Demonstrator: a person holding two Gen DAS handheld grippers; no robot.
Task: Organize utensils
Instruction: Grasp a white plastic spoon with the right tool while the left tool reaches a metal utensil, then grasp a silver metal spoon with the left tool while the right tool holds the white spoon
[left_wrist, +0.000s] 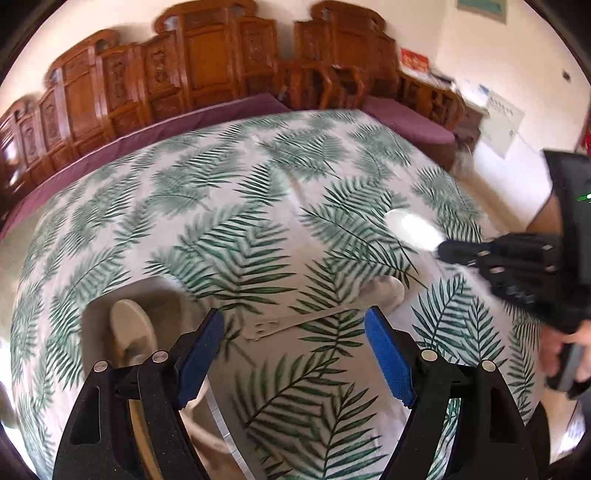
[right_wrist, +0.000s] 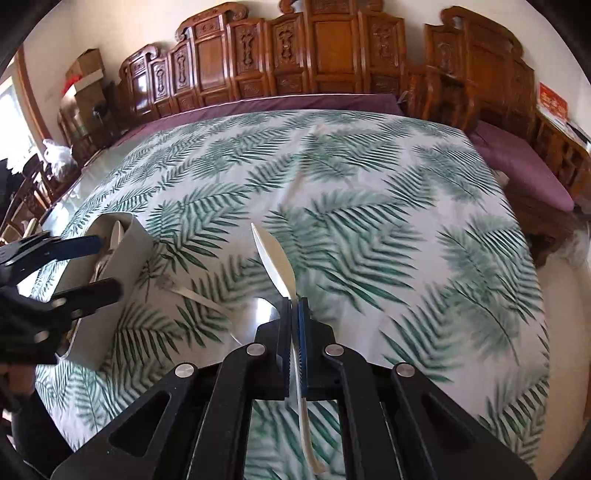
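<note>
Right tongs (right_wrist: 294, 306) tilt downward, clamping a spoon (right_wrist: 275, 264) above the tablecloth (right_wrist: 406, 221).

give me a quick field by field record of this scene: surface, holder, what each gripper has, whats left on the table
surface: table with leaf-print cloth
holder: grey utensil holder, utensils already inside
right gripper: shut on white spoon, lifted off the cloth
left gripper: open, jaws either side of the holder, not pressing
left on table: fork, another spoon
</note>
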